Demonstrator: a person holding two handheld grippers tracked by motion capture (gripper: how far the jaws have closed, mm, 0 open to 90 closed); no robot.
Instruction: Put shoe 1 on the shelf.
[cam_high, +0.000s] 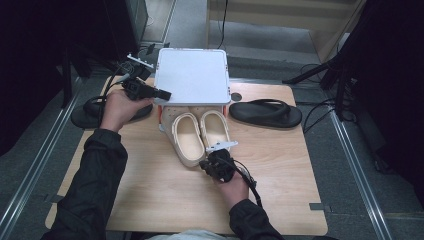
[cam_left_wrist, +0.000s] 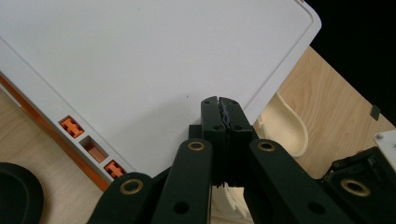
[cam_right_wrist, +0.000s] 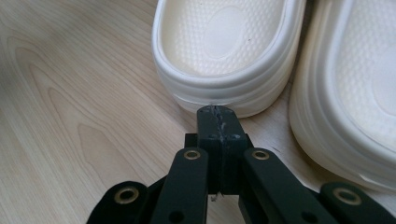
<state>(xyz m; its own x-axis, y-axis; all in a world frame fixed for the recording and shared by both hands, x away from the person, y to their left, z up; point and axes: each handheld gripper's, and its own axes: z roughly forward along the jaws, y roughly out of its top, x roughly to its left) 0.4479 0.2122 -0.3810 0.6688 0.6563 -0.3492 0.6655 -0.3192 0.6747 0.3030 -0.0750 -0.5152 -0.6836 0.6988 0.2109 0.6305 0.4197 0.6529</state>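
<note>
A pair of cream clogs lies mid-table, toes tucked under a white box with orange latches. My left gripper is shut with nothing in it, its tip at the box's left edge. In the left gripper view the closed jaws lie over the white lid, with a clog beyond its corner. My right gripper is shut and empty by the clogs' heels. In the right gripper view its tip meets the heel of one clog; the other clog lies to the right.
A black flip-flop lies at the table's right, beside the box. Another black flip-flop sits at the left edge, partly under my left hand. The wooden table has bare room at the front. Dark stands and cables surround the table.
</note>
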